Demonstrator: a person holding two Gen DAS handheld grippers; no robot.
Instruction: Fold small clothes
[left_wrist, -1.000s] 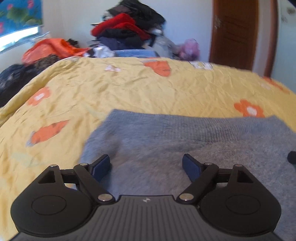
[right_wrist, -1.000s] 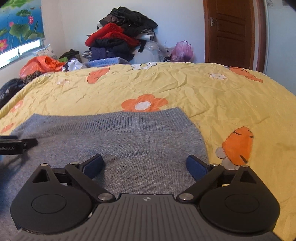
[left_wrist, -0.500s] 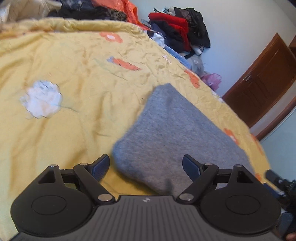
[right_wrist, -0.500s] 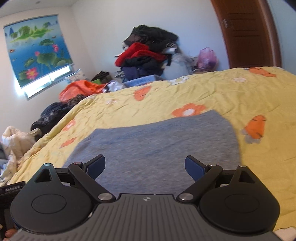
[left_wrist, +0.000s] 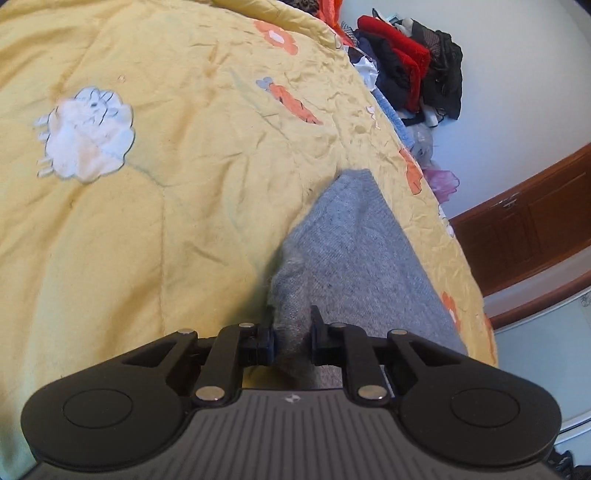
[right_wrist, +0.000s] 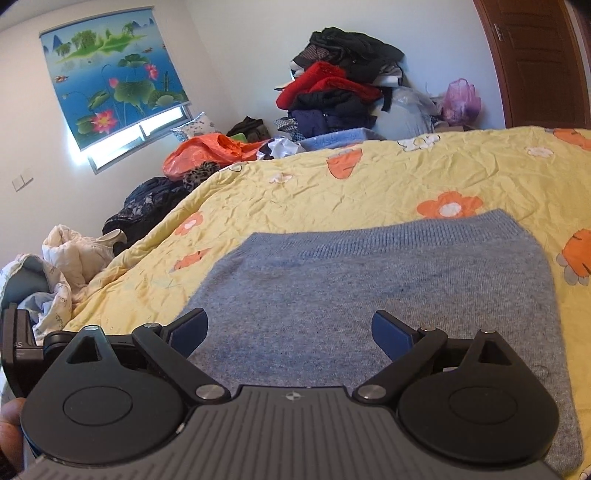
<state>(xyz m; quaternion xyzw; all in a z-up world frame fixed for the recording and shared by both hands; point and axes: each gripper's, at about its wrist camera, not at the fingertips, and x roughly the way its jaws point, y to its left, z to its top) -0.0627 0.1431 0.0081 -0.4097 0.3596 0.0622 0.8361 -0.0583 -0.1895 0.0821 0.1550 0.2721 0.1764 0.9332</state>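
Observation:
A grey knitted garment (right_wrist: 369, 295) lies flat on the yellow flowered bedspread (right_wrist: 332, 192). In the left wrist view the same grey garment (left_wrist: 354, 251) runs away from me, and my left gripper (left_wrist: 293, 332) is shut on its near corner, which bunches between the fingers. My right gripper (right_wrist: 291, 332) is open and empty, hovering over the near part of the garment with its blue pads wide apart. The left gripper's body (right_wrist: 18, 343) shows at the left edge of the right wrist view.
A pile of red, black and dark clothes (right_wrist: 340, 85) is stacked at the wall beyond the bed. An orange bag (right_wrist: 207, 151) and more laundry (right_wrist: 74, 254) lie at the bed's left side. A brown wooden door (right_wrist: 535, 62) stands at the right.
My left gripper has swung to the garment's left corner and closed on it. My right gripper has lifted and tilted back a little, staying open.

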